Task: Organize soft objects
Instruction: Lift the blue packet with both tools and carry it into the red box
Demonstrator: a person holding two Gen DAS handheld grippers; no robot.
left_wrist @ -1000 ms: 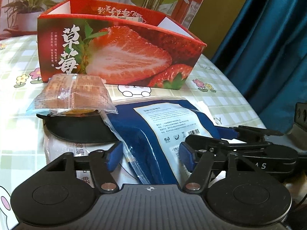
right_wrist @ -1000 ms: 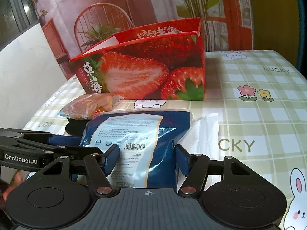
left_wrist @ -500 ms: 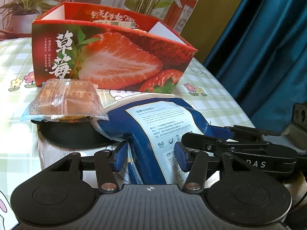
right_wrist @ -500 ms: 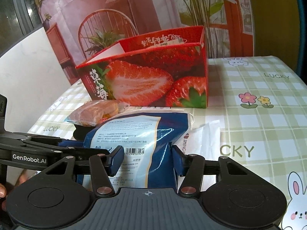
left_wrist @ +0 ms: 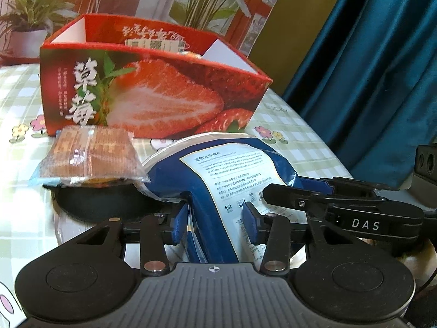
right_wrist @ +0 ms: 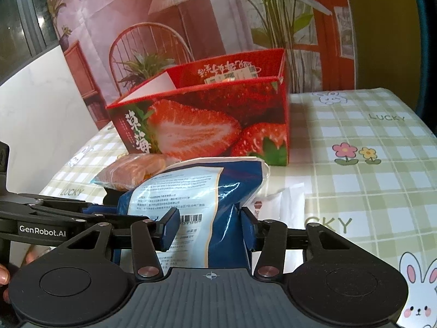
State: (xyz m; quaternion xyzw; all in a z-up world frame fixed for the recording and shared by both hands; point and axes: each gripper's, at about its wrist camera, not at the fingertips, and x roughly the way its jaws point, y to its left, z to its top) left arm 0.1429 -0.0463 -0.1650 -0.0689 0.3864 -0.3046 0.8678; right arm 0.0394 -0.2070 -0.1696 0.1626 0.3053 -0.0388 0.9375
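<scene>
While being squeezed at its near end, bulging upward in the middle: pouch, toward the near edge of the worktop, in front of the box. Pinched by left gripper and right gripper side by side, fingers of each just closed partway, pads pressing the film with the pouch between them.

Risk 1: gripping only slick film and not the filling, so slipping out on lifting.

Risk 2: moving the 2 hands unevenly or apart, so twisting or tearing the bag.

Risk 3: dragging the far end against the cake packet just beside it on the left, and knocking that off the black thing beneath.

Risk 4: catching the box's near wall if carried too low, shoving or tipping it toward the far edge.
</scene>
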